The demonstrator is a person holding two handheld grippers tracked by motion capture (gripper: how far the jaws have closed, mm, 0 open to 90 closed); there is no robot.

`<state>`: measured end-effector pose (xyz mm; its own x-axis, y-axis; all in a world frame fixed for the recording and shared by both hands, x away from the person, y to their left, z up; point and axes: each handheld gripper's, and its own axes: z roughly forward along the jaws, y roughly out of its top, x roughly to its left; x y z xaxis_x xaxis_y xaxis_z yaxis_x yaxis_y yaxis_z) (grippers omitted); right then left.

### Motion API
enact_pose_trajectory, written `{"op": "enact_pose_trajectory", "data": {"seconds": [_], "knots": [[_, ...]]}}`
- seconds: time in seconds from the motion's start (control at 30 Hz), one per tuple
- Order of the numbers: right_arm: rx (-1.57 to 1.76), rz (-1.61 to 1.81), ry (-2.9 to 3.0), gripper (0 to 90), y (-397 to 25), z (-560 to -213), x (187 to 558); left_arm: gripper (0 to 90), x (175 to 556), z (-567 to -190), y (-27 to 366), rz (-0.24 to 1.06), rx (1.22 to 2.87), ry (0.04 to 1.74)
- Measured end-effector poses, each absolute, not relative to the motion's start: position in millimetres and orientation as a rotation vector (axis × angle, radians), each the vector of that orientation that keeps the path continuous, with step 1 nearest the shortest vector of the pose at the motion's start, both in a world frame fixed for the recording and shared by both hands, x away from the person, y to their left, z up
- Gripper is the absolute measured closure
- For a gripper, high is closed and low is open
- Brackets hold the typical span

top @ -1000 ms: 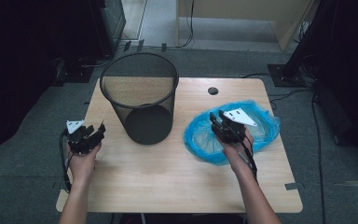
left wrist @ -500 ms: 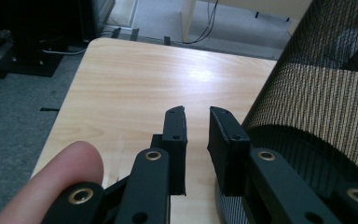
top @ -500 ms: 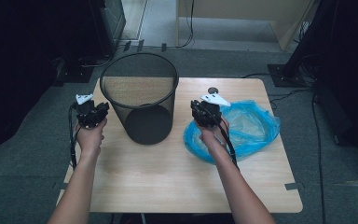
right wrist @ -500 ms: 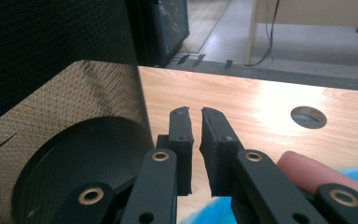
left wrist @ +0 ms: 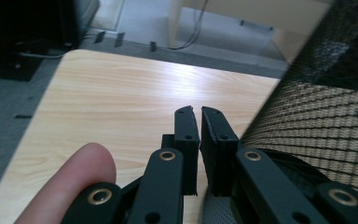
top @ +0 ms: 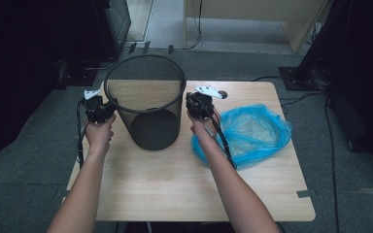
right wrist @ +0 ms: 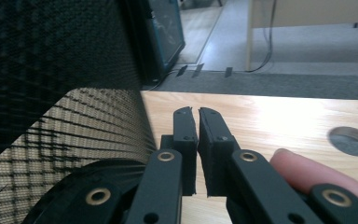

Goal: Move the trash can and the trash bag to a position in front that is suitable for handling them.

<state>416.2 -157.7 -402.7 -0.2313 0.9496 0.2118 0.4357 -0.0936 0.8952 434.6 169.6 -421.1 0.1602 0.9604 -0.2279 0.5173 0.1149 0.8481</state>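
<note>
Table [top: 175, 194]: pale wood; its near half lies bare, open room toward 6 o'clock.
Bin [top: 145, 102]: black wire mesh, round, upright, standing at the table's 11 o'clock part, between the two grippers.
Left gripper [top: 98, 109]: at the bin's 9 o'clock, just beside the mesh wall, near the table's left edge; jaws together, holding nothing.
Right gripper [top: 199, 104]: at the bin's 3 o'clock, just beside the rim; jaws together, empty.
Blue bag [top: 257, 136]: crumpled, translucent, flat at the table's 3 o'clock.

The mesh bin [left wrist: 317, 121] is cut off at 3 o'clock in the left gripper view; part of the blue bag [top: 252, 133] is hidden by the right forearm; the counter [top: 175, 194] behind the bin is covered
</note>
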Motion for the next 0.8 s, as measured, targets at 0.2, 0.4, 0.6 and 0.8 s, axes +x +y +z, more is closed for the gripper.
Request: {"op": "enact_pose_trajectory", "data": {"seconds": [0.2,0.4,0.6,0.8], "knots": [[1.497,1.294,1.702,90.0,-144,-402,413,90.0,433,-417,162,0.572,1.559,1.443],[1.523,1.32,1.724,90.0,-150,-402,408,90.0,424,-416,161,0.536,1.574,1.407],[1.514,1.303,1.758,90.0,-157,-400,390,90.0,401,-415,154,0.554,1.607,1.389],[1.507,1.313,1.77,90.0,-175,-400,363,90.0,371,-414,137,0.568,1.643,1.348]]}}
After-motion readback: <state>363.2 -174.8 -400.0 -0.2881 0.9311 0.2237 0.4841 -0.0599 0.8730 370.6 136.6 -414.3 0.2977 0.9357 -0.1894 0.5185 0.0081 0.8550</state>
